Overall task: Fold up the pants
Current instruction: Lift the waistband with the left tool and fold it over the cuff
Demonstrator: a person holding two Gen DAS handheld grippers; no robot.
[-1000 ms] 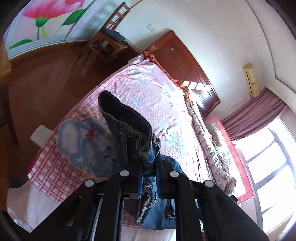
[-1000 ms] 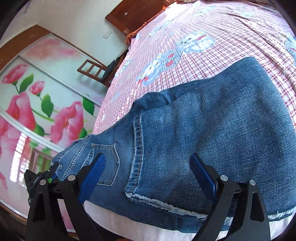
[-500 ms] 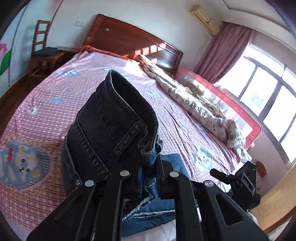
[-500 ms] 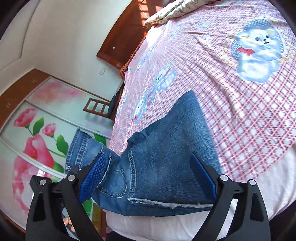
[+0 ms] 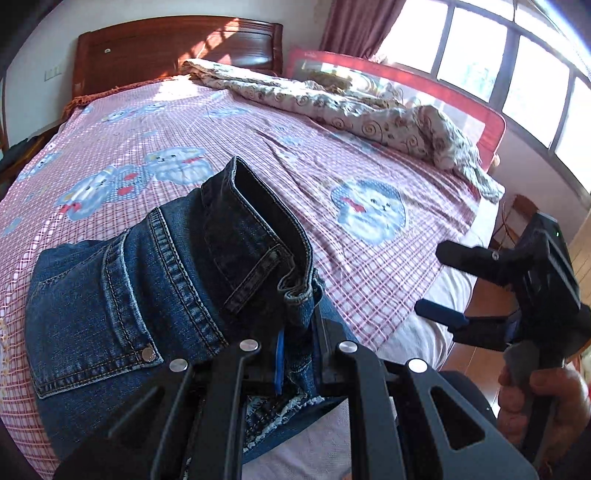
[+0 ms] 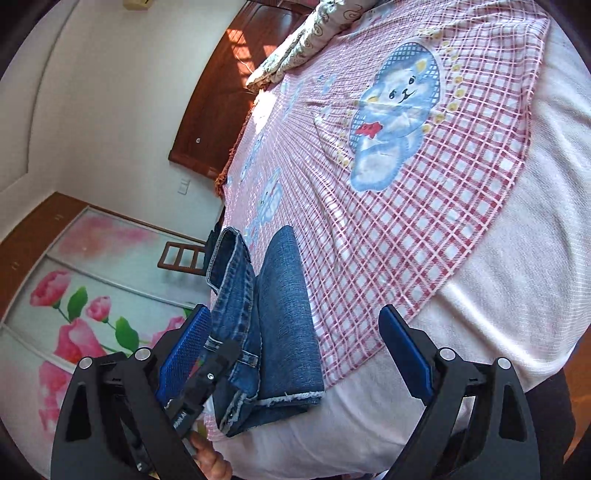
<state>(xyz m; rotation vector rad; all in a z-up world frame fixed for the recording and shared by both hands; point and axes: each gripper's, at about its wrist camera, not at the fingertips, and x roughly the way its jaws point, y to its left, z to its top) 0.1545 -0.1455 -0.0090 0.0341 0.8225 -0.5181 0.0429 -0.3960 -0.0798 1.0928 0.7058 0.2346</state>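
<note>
Pants (image 5: 155, 280) now folded, in left tongs (image 5: 295, 354)

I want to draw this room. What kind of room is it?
A bedroom, it seems: a big bed with a checked bear-print sheet, a wooden headboard against the wall, and a rumpled quilt near the window.

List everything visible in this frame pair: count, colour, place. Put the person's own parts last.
jeans: one, blue denim, near edge of bed, waistband lifted
bedsheet: one, pink-and-white check with blue bear prints, on the bed
quilt: one, cream with swirls, bunched along far side
headboard: one, brown wood, at the wall
bed rail: one, red, window side
curtain: one, maroon, by window
chair: one, brown wood, by the flowered wardrobe
left claw: shut on jeans
right claw: open, beside the bed
hand: one, holding right claw's handle
</note>
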